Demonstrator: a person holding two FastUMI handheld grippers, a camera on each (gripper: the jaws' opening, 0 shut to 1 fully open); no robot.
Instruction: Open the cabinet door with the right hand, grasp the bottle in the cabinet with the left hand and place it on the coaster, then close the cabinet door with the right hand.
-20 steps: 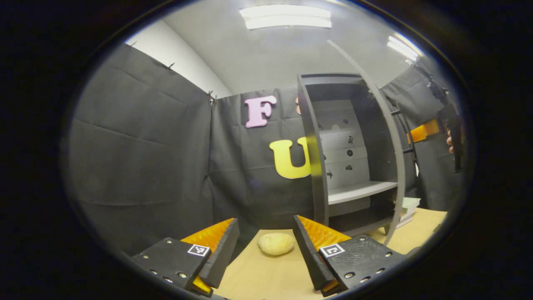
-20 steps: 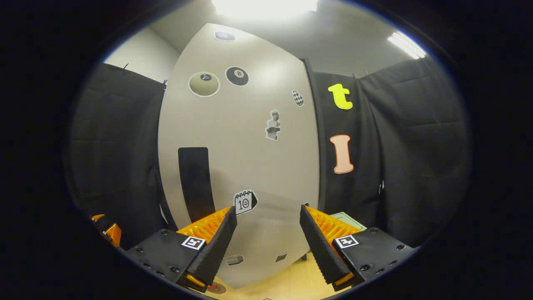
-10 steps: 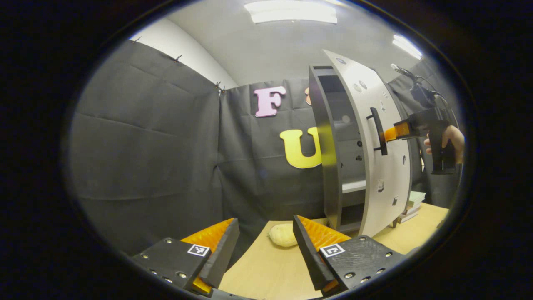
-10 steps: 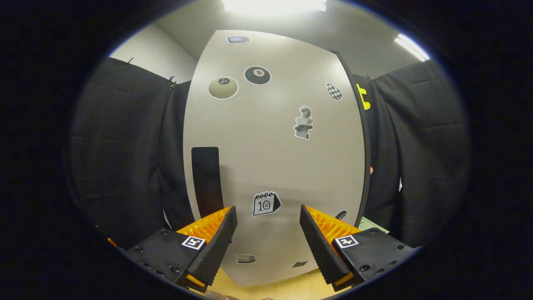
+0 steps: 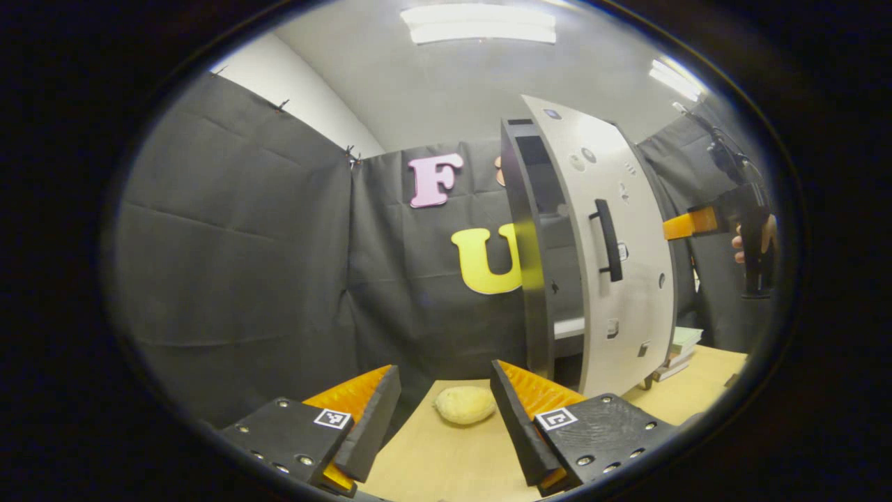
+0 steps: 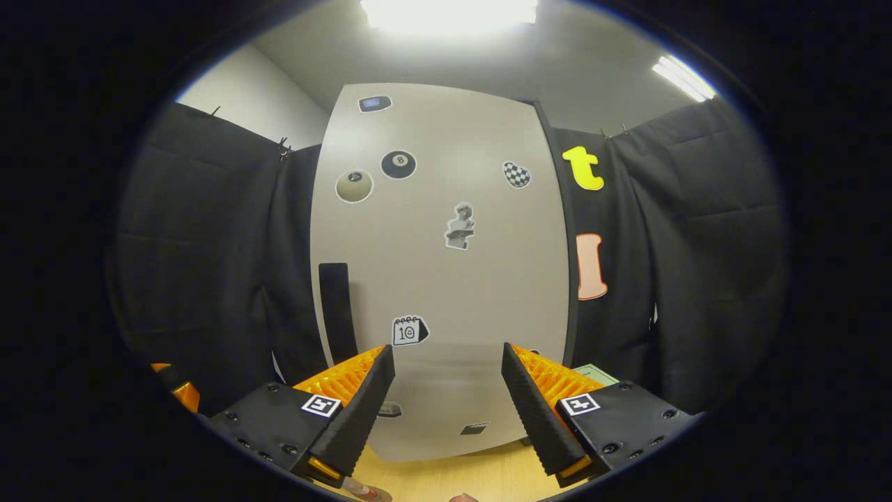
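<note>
1. The cabinet door (image 5: 620, 251) is almost closed in the left gripper view; a narrow gap stays between its handle side and the dark side panel of the cabinet (image 5: 526, 244). Through the gap a part of a shelf (image 5: 568, 326) is seen.
2. In the right gripper view the cabinet door (image 6: 446, 279) faces the camera. It carries several stickers and a black vertical handle (image 6: 338, 314) at its left side.
3. At the bottom edge of the right gripper view something small with a red part, perhaps the bottle (image 6: 362, 490), lies on the wooden table (image 6: 453, 477). It is too much cut off to tell for sure.
4. The right gripper (image 6: 446, 401) has its fingers spread apart and nothing between them. It stands in front of the door; I cannot tell if it touches it.
5. In the left gripper view the right gripper (image 5: 697, 223) is held by a hand (image 5: 752, 240), near the hinge side of the door.
6. The left gripper (image 5: 446, 418) is also released, with its fingers wide apart above the table (image 5: 446, 467).
7. A pale yellow, potato-like thing (image 5: 463, 406) lies on the table, beyond the left fingers.
8. Books (image 5: 679, 348) are stacked beside the cabinet.
</note>
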